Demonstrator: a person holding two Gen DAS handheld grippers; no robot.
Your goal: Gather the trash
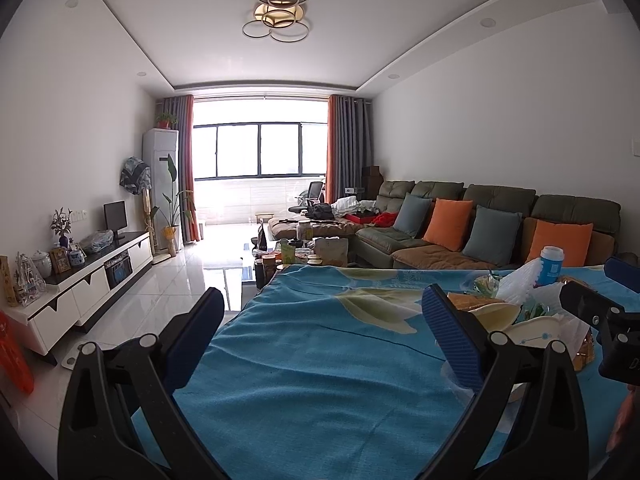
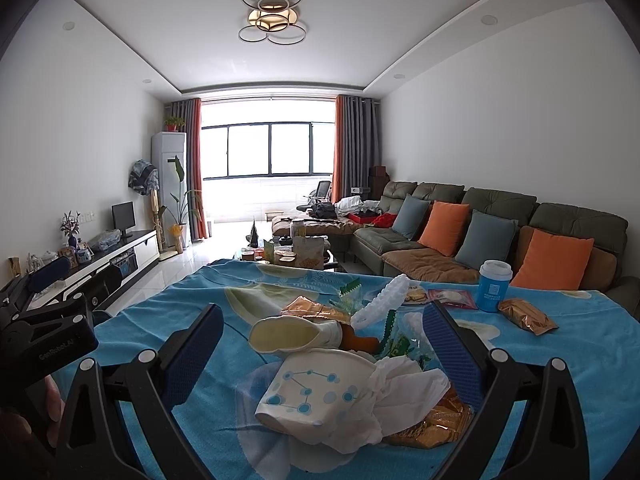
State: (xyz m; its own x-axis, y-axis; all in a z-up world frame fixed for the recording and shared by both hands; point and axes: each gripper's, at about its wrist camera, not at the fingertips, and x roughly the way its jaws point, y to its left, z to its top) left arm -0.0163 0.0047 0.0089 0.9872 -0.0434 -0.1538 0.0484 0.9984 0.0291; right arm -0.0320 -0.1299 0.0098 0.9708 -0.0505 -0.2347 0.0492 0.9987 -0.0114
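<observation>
White paper with a blue dot-and-line print, the crushed paper cup (image 2: 316, 388) lies on its side on the blue flowered cloth of the worktop (image 2: 192, 300), its open mouth turned toward the near edge and its long axis running roughly away toward the sofa; it sits directly between the spread arms of the right tongs (image 2: 322, 350), which stand wide apart and hold nothing; just right of the cup a crumpled white tissue (image 2: 404, 392) touches it, and beyond that a gold foil wrapper (image 2: 436, 424) peeks out by the right blade; behind the cup a second, cream-coloured cup (image 2: 284, 334) lies tipped over, with green-edged wrappers (image 2: 394, 336) and a white ridged plastic piece (image 2: 382, 300) heaped past it; further right of the cup stands an upright blue cup with a white lid (image 2: 495, 286), with another gold packet (image 2: 526, 316) beside it; the left tongs (image 1: 324, 334) are also parted and empty, over bare cloth well to the left of the cup, so the heap lies off their right blade; to my eye the right hand is much the nearer, and a straight push forward would bring its blades to either side of the printed cup, across its short width; the loose tissue may well get pinched along with it.
</observation>
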